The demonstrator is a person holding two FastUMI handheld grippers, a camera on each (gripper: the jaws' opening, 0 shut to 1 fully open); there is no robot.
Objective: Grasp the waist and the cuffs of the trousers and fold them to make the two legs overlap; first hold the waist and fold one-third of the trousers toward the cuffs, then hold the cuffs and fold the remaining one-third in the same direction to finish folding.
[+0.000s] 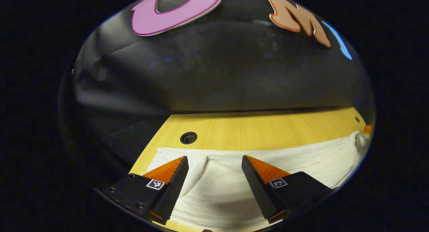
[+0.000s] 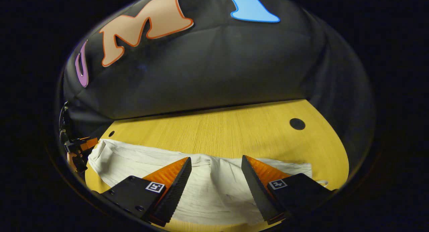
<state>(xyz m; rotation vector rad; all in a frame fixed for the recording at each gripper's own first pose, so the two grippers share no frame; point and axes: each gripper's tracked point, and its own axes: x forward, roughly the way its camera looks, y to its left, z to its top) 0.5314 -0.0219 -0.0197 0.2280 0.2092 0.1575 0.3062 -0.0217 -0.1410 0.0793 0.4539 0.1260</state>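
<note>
White trousers (image 1: pixel 268 161) lie flat on the wooden table (image 1: pixel 254 131), stretched sideways across the near part of it. My left gripper (image 1: pixel 214 160) is open, its fingers hovering over one end of the cloth with nothing between them. In the right gripper view the trousers (image 2: pixel 214 188) spread from left to right under my right gripper (image 2: pixel 216 161), which is also open over the cloth. The left gripper (image 2: pixel 78 148) appears at the far left edge of that view, beside the trousers' other end. Which end is the waist I cannot tell.
The tabletop has a round cable hole (image 1: pixel 188 137) near the left end and another hole (image 2: pixel 297 124) toward the right. The black cloth wall (image 2: pixel 201 68) closes off the back of the table. Bare wood lies between the trousers and the wall.
</note>
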